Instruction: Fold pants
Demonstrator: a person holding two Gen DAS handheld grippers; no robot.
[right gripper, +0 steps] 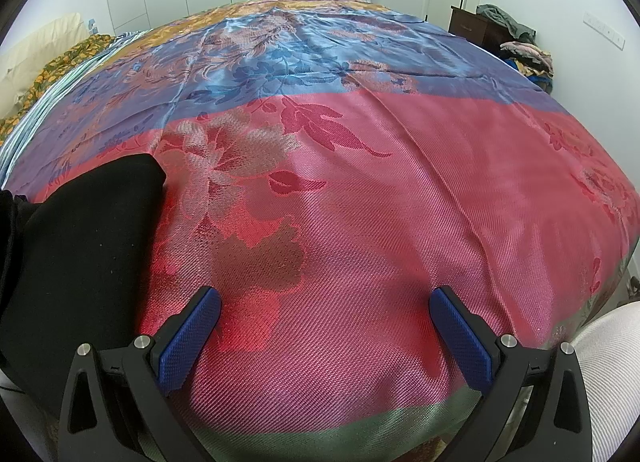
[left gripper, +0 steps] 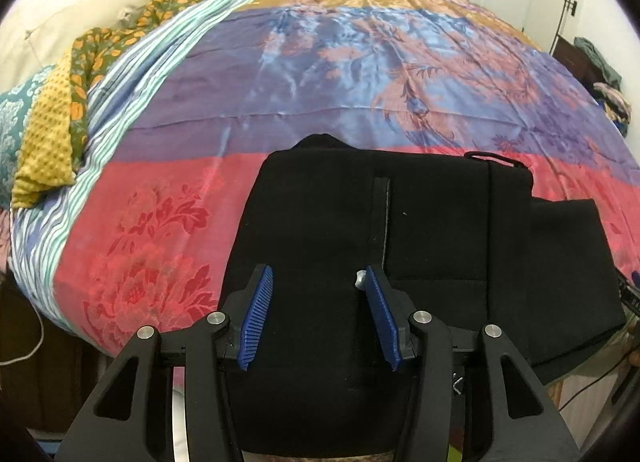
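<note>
Black pants [left gripper: 420, 238] lie folded in a flat stack on the red band of the bedspread [left gripper: 160, 230], near the bed's front edge. My left gripper [left gripper: 318, 282] hovers over the near left part of the stack. Its blue pads [left gripper: 256, 314] stand apart and nothing is pinched between them. In the right wrist view the same pants [right gripper: 84, 246] show at the left edge. My right gripper [right gripper: 324, 302] is wide open over bare red bedspread [right gripper: 360, 222], to the right of the pants and clear of them.
A mustard knit cloth [left gripper: 44, 142] and an orange-flowered cloth [left gripper: 132, 22] lie by the pillows at the bed's far left. A dark cabinet [right gripper: 472, 26] with piled clothes [right gripper: 520, 50] stands at the far right. A white sleeve [right gripper: 608, 382] shows at the lower right.
</note>
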